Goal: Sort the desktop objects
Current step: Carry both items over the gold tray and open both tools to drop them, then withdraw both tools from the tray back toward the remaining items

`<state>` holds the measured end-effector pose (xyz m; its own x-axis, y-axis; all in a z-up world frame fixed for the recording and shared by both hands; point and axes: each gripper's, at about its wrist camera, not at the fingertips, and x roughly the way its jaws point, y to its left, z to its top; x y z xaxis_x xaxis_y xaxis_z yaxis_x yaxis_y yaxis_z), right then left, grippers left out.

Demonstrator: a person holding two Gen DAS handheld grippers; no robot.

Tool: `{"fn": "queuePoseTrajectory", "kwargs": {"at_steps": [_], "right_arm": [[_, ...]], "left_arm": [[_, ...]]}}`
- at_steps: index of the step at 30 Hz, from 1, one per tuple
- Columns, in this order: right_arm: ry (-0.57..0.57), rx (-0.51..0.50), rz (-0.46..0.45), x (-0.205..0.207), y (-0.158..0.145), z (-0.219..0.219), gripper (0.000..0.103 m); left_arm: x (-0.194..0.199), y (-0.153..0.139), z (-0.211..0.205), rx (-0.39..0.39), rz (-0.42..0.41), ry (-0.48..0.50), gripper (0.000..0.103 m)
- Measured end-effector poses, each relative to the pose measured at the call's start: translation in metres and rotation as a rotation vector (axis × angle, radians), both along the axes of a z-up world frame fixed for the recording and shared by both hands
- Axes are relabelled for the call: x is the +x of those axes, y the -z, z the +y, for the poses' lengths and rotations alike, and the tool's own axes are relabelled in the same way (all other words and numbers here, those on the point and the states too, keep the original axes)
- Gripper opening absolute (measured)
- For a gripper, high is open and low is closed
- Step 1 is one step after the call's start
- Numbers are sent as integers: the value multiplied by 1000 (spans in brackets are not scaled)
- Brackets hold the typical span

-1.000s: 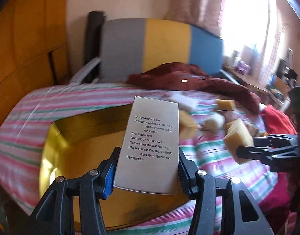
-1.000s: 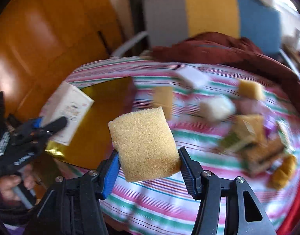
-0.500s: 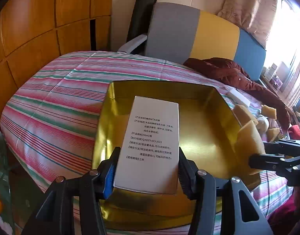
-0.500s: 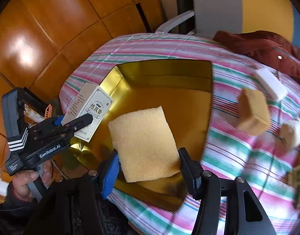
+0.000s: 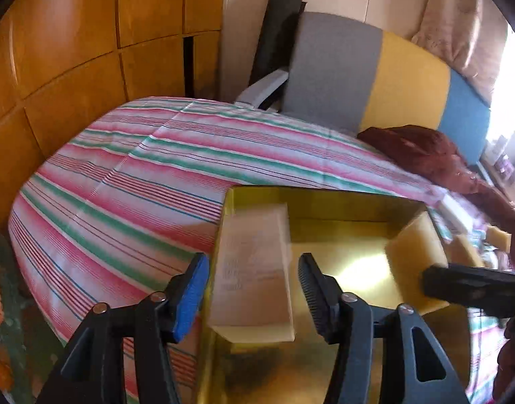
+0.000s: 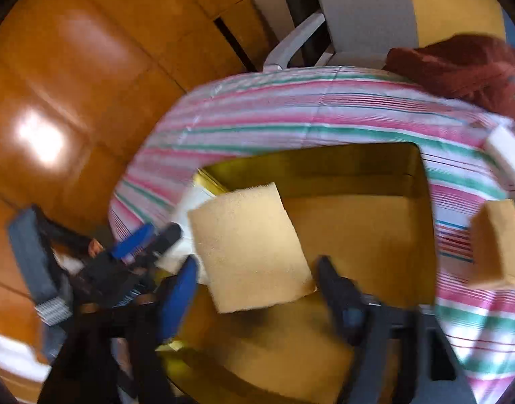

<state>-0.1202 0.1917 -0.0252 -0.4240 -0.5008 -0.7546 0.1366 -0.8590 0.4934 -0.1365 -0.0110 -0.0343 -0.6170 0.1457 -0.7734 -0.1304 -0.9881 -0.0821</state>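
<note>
A gold tray (image 5: 318, 198) lies on the striped tablecloth. My left gripper (image 5: 254, 282) is open over the tray's left side; the white carton (image 5: 254, 266) is blurred between its jaws with gaps on both sides, so it looks loose. My right gripper (image 6: 257, 276) is also open over the tray (image 6: 375, 235); the yellow sponge (image 6: 247, 245) sits between its spread jaws with gaps on both sides. The sponge also shows in the left wrist view (image 5: 419, 252), at the right gripper's tip. The left gripper (image 6: 146, 239) shows in the right wrist view.
A second yellow sponge (image 6: 496, 245) and a white block (image 6: 506, 151) lie on the cloth right of the tray. A dark red garment (image 5: 436, 158) lies by the grey, yellow and blue chair back (image 5: 375, 77). Wooden panels (image 5: 72, 50) stand at the left.
Both grippers have opened over the gold tray. The carton has left the left jaws and the sponge has left the right jaws. Both cameras swung left towards the tray.
</note>
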Motion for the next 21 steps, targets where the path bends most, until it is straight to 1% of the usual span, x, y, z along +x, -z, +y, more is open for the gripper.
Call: {"fn": "queuePoseTrajectory", "kwargs": {"at_steps": [1, 3, 5, 9, 12, 16, 21], "right_arm": [[15, -13, 0, -4, 0, -1, 95], [22, -21, 0, -5, 1, -2, 95], [13, -13, -7, -1, 5, -4, 95], [-5, 25, -22, 17, 12, -7, 95], [-8, 99, -6, 32, 12, -11, 95], [-14, 205, 95, 58, -2, -16, 96], [9, 291, 217, 87, -18, -16, 99]], "left_arm": [[-5, 1, -3, 17, -18, 1, 59], [-4, -1, -11, 35, -13, -12, 64], [4, -3, -18, 26, 0, -23, 65], [31, -5, -33, 59, 12, -56, 64], [54, -8, -38, 71, 40, -78, 63], [79, -20, -36, 33, 95, -97, 63], [96, -36, -23, 31, 120, -79, 63]]}}
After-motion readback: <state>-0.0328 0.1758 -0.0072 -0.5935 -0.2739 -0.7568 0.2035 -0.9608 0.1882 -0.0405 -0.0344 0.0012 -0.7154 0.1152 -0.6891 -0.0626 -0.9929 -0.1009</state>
